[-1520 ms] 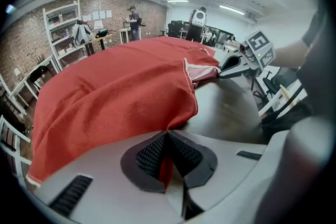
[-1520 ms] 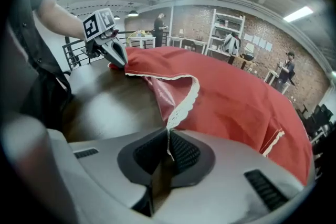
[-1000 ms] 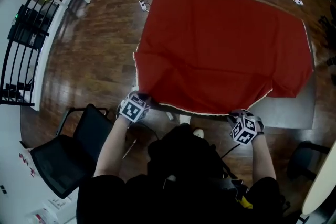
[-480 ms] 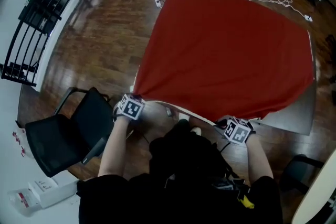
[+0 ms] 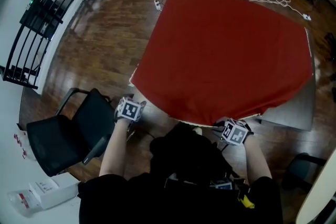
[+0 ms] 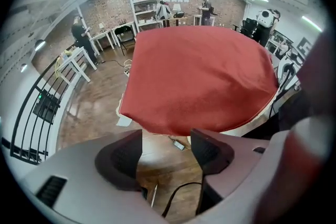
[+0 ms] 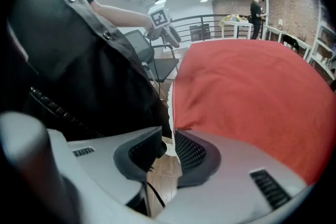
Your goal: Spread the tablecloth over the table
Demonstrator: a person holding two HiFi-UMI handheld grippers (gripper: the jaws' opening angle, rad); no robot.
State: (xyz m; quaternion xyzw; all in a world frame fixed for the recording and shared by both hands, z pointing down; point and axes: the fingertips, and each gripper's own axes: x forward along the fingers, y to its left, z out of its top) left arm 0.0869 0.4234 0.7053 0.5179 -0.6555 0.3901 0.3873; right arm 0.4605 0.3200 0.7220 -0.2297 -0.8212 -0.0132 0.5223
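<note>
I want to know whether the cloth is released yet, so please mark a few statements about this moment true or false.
1. The tablecloth is red. True.
2. The left gripper is clamped on the tablecloth. False: its jaws stand apart, having just been opening, with nothing between them.
3. A black chair stands on the person's left. True.
4. The tablecloth hides the whole table. False: a bare strip shows at the near right.
5. The right gripper is pressed fully shut. False: its jaws stand slightly apart, having just been opening, with the tablecloth's edge between them.

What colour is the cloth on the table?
The cloth is red with a white edge; head view shows it best.
</note>
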